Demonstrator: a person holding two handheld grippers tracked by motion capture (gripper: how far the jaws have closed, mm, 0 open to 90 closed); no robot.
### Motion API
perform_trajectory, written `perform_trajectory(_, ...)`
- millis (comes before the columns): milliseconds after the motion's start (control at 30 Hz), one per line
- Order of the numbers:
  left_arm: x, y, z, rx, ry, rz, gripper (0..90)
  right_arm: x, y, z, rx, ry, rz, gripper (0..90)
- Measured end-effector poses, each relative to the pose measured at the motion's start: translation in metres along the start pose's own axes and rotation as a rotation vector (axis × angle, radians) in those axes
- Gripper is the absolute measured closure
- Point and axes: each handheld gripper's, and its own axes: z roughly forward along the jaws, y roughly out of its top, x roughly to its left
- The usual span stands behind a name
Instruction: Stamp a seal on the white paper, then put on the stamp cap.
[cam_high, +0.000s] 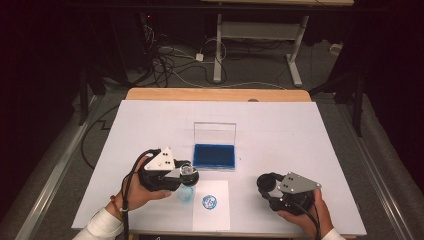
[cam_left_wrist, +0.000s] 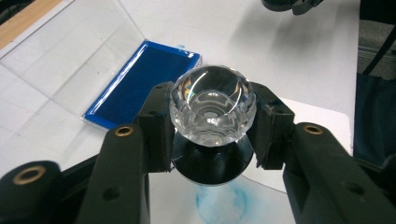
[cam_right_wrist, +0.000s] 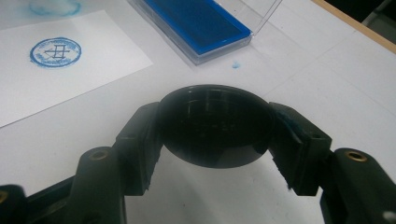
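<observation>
The left gripper (cam_left_wrist: 212, 123) clamps a stamp (cam_left_wrist: 212, 109) with a faceted clear crystal knob and black base, held over a blue smudge beside the stamped paper (cam_high: 212, 215). The right gripper (cam_right_wrist: 215, 135) grips the stamp's black domed cap (cam_right_wrist: 215, 126) above the table (cam_high: 300, 140).

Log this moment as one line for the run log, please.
left gripper: shut on crystal-knob stamp | right gripper: shut on black cap | paper: one blue print | ink pad: open

Stamp (cam_left_wrist: 212, 109) w/ clear glossy faceted knob, cap (cam_right_wrist: 215, 123) glossy black plastic, paper (cam_high: 212, 212) matt white.
</observation>
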Motion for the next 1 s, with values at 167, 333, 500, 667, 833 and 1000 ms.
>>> perform_trajectory(167, 0.002, -0.002, -0.003, -0.002, 0.005, -0.010, 54.4, -0.001, 0.001, 0.002, 0.001, 0.006, 0.001, 38.6)
perform_trajectory(333, 0.000, -0.004, -0.005, -0.004, 0.016, -0.011, 54.4, 0.001, 0.003, 0.004, -0.007, 0.010, -0.006, 38.6)
perform_trajectory(500, -0.001, -0.003, -0.007, -0.019, 0.023, -0.010, 54.4, 0.002, 0.004, 0.007, 0.000, 0.020, -0.015, 38.6)
perform_trajectory(667, -0.005, 0.000, -0.007, -0.037, 0.008, -0.002, 54.4, 0.001, 0.003, 0.008, 0.000, 0.030, -0.007, 38.6)
perform_trajectory(833, -0.007, 0.004, -0.009, -0.054, 0.010, 0.007, 54.4, 0.004, 0.005, 0.014, 0.006, 0.046, -0.015, 38.6)
perform_trajectory(1000, -0.005, 0.012, -0.007, -0.074, 0.000, 0.008, 54.4, 0.007, 0.007, 0.014, -0.011, 0.058, -0.015, 38.6)
